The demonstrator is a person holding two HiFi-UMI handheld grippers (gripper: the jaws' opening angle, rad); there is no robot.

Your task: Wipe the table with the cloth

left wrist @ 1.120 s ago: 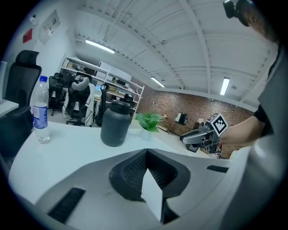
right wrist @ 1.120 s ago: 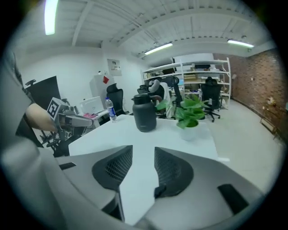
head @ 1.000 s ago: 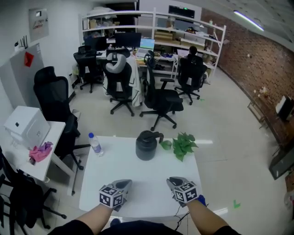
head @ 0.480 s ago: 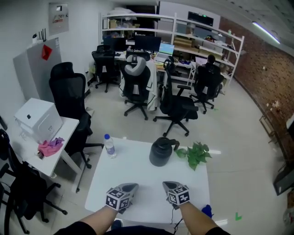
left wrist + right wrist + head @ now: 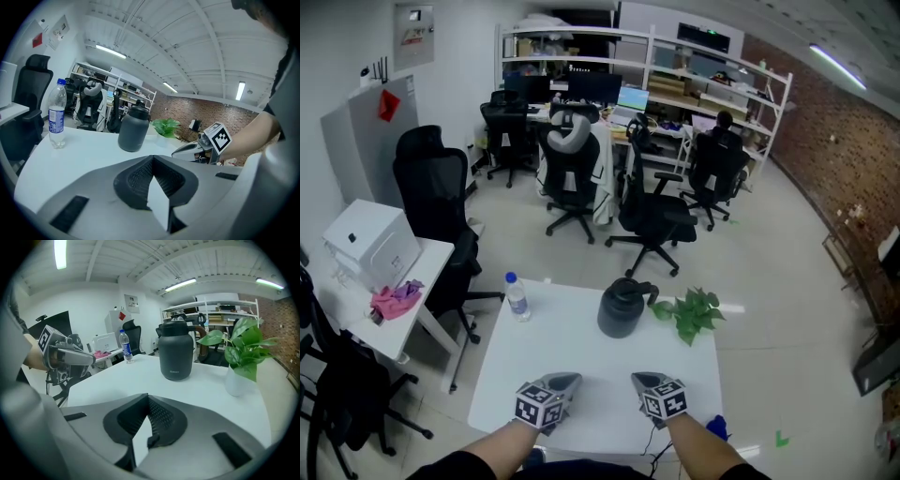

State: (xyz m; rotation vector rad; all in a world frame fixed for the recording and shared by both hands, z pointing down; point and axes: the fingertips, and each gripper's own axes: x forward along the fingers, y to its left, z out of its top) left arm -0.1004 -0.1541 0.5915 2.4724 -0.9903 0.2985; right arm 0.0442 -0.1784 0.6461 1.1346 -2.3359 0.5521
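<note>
A pink cloth [image 5: 394, 302] lies crumpled on a small side table left of the white table [image 5: 581, 349]; in the right gripper view the pink cloth [image 5: 98, 354] shows far behind the bottle. My left gripper [image 5: 567, 380] hovers over the table's near edge, jaws together with nothing between them [image 5: 151, 159]. Beside it, my right gripper [image 5: 642, 380] is also shut and empty [image 5: 148, 397]. Both are far from the cloth.
On the table's far side stand a water bottle [image 5: 517, 296], a dark jug [image 5: 622, 307] and a small potted plant [image 5: 689, 314]. A white box [image 5: 370, 246] sits on the side table. Office chairs [image 5: 649, 217] stand beyond; something blue [image 5: 717, 428] lies below the table's near right corner.
The head view has shifted slightly. My right gripper has drawn a little nearer the left one; both stay over the near edge.
</note>
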